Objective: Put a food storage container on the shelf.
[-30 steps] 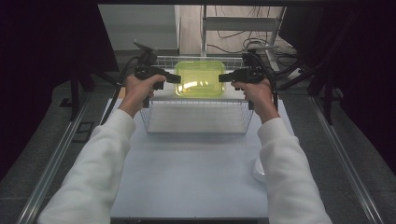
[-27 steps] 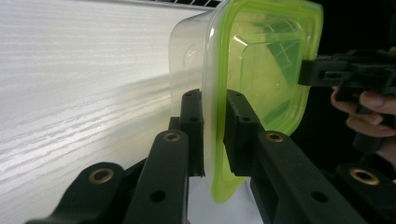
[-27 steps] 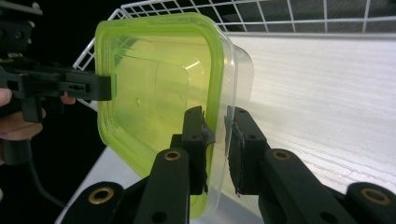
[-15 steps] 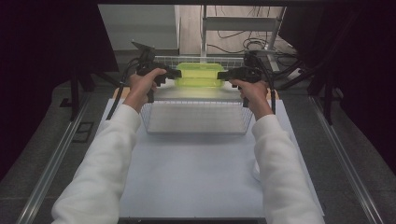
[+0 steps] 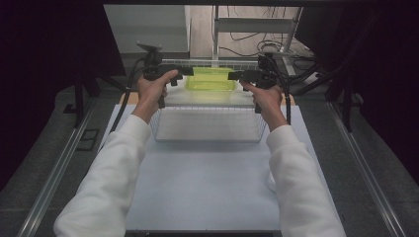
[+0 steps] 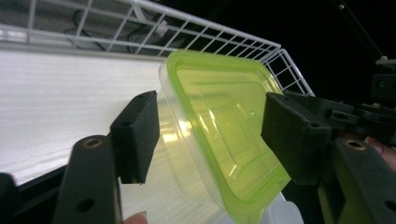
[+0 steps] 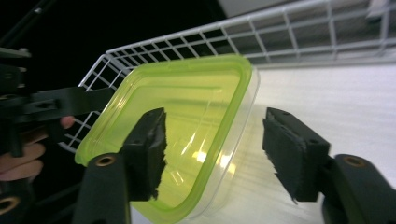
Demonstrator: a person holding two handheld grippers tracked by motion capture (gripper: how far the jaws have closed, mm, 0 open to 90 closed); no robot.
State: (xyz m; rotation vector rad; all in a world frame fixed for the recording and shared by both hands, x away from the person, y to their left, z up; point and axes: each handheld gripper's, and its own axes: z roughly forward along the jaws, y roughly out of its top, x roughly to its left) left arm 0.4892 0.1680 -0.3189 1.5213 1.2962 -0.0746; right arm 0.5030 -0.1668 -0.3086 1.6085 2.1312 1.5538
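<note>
White long sleeves (image 5: 116, 173); black pistol-shaped grippers (image 5: 165, 72), black cables (image 5: 126, 96), screw holes in the blocky jaws.

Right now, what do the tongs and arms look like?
Both tongs are black pistol-grip units, left and right, each with two blocky black jaws with screw holes. A black cable trails from the left. The person wears white long sleeves.

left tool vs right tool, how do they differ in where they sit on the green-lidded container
The left tool comes at the green-lidded container from its left end, the right tool from its right end. In each tool's own view the container lies between its open jaws, with gaps showing. Both are held level above the white wire basket.
</note>
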